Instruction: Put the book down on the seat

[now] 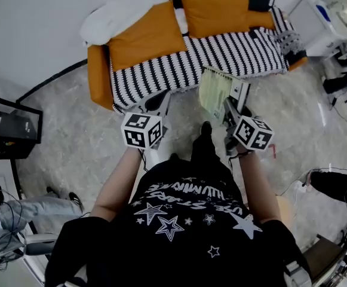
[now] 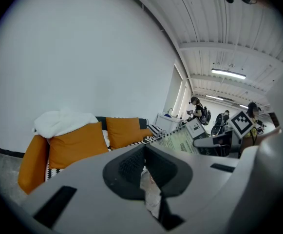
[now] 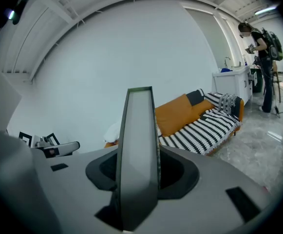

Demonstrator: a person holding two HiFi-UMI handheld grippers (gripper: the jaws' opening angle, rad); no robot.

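View from above of a bright room with a pale, marbled grey floor [image 1: 71, 118] and a plain white wall [image 1: 42, 17]. Against the wall stands a sofa. Its seat [image 1: 239, 52] is covered in black-and-white stripes, with two orange cushions [image 1: 146, 37] and a white bundle [image 1: 122, 14] heaped on the back at its left end.

A person in a black shirt printed with stars stands facing it, a gripper in each hand. The right gripper [image 1: 228, 109] is clamped on a book [image 1: 214, 88] with a pale green cover, held tilted in the air over the seat's front edge and not resting on it. In the right gripper view the book is seen edge-on, rising from between the jaws and hiding the middle of the sofa. The left gripper [image 1: 158, 100] hangs beside it over the floor, carrying nothing. In its own view the jaws look drawn together, with a pale crumpled scrap [image 2: 150, 191] at the seam that cannot be identified.

A dark cabinet [image 1: 9, 127] is cut off at the left edge, and a seated person [image 1: 18, 214] in jeans is only partly in frame at lower left. A white counter [image 1: 316, 23] sits at upper right among clutter too small to make out. Distant people [image 2: 198, 112] stand at the far end of the room. The wearer's torso hides the floor below the grippers.
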